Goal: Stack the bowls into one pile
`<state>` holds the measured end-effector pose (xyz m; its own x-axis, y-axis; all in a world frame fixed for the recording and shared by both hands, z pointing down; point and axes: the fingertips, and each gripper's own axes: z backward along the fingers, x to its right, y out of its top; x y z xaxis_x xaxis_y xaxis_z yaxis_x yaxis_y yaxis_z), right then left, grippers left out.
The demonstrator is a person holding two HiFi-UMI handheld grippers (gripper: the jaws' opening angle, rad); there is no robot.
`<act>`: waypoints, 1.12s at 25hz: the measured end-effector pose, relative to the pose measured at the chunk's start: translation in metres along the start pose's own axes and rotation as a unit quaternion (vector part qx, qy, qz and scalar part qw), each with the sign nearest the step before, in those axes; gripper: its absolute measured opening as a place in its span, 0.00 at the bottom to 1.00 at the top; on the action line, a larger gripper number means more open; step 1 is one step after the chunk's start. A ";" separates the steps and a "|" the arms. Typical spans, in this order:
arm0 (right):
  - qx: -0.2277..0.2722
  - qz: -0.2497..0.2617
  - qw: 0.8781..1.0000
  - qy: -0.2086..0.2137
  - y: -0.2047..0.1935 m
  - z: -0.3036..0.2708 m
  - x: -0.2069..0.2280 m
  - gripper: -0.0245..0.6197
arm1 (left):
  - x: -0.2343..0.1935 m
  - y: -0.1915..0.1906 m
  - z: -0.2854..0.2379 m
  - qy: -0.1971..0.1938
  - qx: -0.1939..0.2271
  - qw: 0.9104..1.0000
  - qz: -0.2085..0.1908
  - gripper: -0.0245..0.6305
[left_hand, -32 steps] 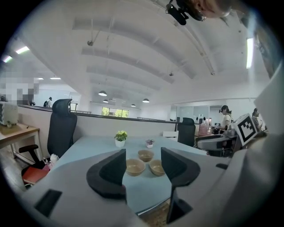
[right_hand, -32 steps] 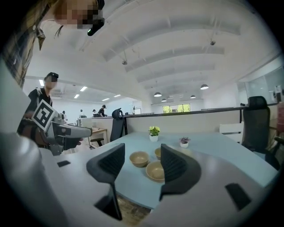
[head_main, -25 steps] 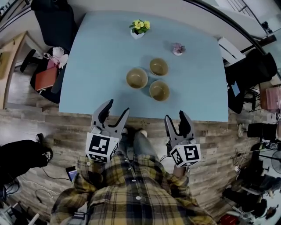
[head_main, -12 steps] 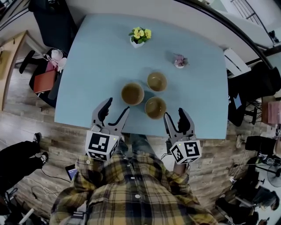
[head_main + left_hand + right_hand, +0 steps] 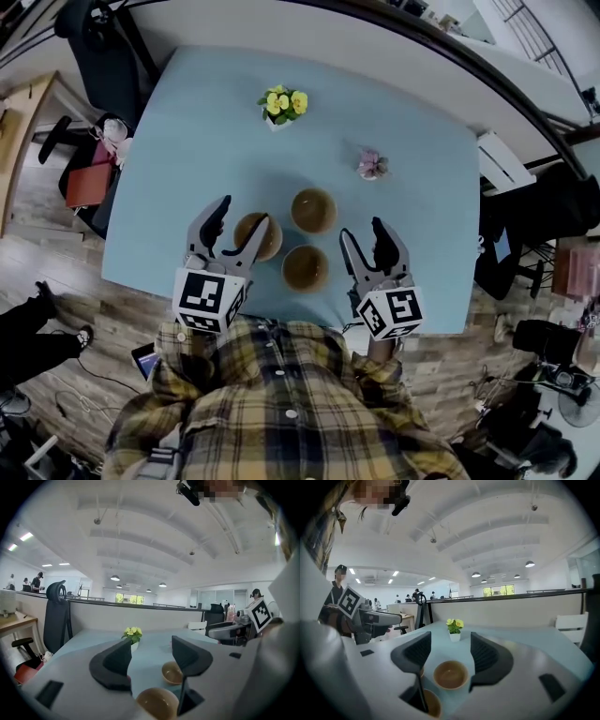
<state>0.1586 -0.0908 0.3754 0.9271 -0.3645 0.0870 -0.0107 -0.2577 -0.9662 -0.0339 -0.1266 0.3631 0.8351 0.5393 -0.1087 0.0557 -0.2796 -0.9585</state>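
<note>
Three tan bowls stand close together on the light-blue table (image 5: 178,159): a left bowl (image 5: 253,239), a far bowl (image 5: 313,210) and a near bowl (image 5: 306,267). My left gripper (image 5: 241,217) is open and hovers over the left bowl, with one fingertip above its rim. That left bowl (image 5: 157,703) lies low between the jaws of the left gripper (image 5: 151,654), with the far bowl (image 5: 172,673) beyond. My right gripper (image 5: 364,234) is open, just right of the near bowl. The far bowl (image 5: 450,674) lies ahead between the jaws of the right gripper (image 5: 450,651), and the near bowl (image 5: 432,704) is at lower left.
A white pot of yellow flowers (image 5: 280,103) and a small pink ornament (image 5: 372,165) stand farther back on the table. A black office chair (image 5: 103,56) is off the table's left side, with a white seat (image 5: 502,150) and cluttered floor to the right.
Both grippers have moved forward from the floor side over the table's near edge to the bowls. Both stay open and empty.
</note>
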 end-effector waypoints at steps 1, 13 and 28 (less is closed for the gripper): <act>-0.001 -0.001 1.000 0.004 0.000 -0.003 0.003 0.42 | -0.001 0.001 -0.003 0.004 -0.001 1.000 0.000 0.44; -0.028 0.000 1.000 -0.005 -0.002 -0.033 0.002 0.42 | -0.019 -0.003 -0.028 -0.028 -0.020 0.999 0.007 0.44; -0.093 -0.016 0.996 -0.008 -0.048 -0.043 0.004 0.42 | -0.020 -0.031 -0.038 -0.040 -0.050 0.998 0.003 0.40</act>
<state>0.1468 -0.1187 0.4327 0.9338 -0.3398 0.1118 -0.0486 -0.4300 -0.9015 -0.0319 -0.1591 0.4045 0.7898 0.5974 -0.1388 0.1083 -0.3586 -0.9272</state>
